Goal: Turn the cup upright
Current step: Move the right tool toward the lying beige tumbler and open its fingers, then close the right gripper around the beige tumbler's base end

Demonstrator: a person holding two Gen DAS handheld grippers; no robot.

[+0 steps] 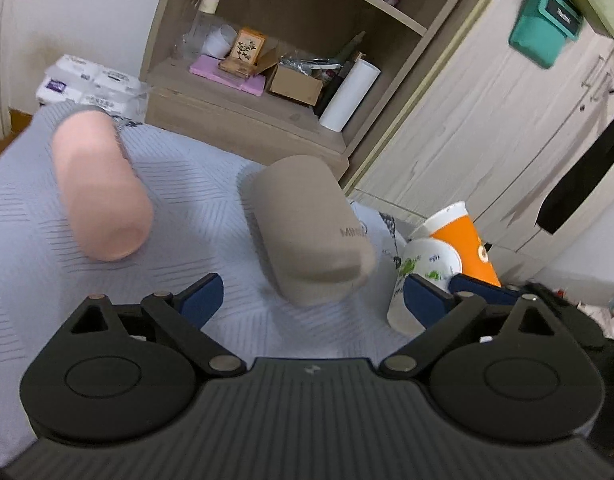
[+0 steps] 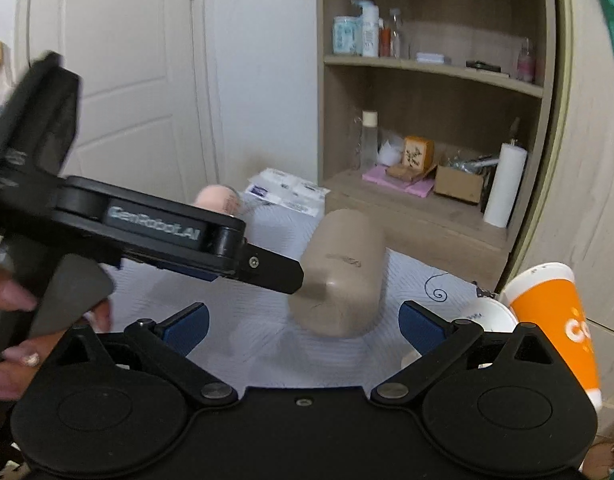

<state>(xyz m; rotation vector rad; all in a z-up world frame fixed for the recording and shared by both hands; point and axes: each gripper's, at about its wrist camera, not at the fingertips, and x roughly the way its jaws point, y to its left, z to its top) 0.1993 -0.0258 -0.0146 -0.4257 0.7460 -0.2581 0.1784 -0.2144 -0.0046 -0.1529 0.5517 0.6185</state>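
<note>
A beige cup (image 1: pixel 307 228) lies on its side on the light quilted cloth (image 1: pixel 35 216), its base toward me. It also shows in the right wrist view (image 2: pixel 339 276). A pink cup (image 1: pixel 99 188) lies on its side to the left, partly hidden in the right wrist view (image 2: pixel 215 198). My left gripper (image 1: pixel 311 300) is open and empty, just short of the beige cup. My right gripper (image 2: pixel 303 326) is open and empty, near the beige cup's base. The left gripper's body (image 2: pixel 147 232) crosses the right wrist view, its finger tip close to the beige cup.
An orange paper cup (image 1: pixel 463 240) and a white printed paper cup (image 1: pixel 423 276) stand at the cloth's right edge. A wooden shelf unit (image 1: pixel 267 80) with boxes, a bottle and a paper roll (image 1: pixel 349 94) stands behind. Tissue packs (image 1: pixel 91 84) lie far left.
</note>
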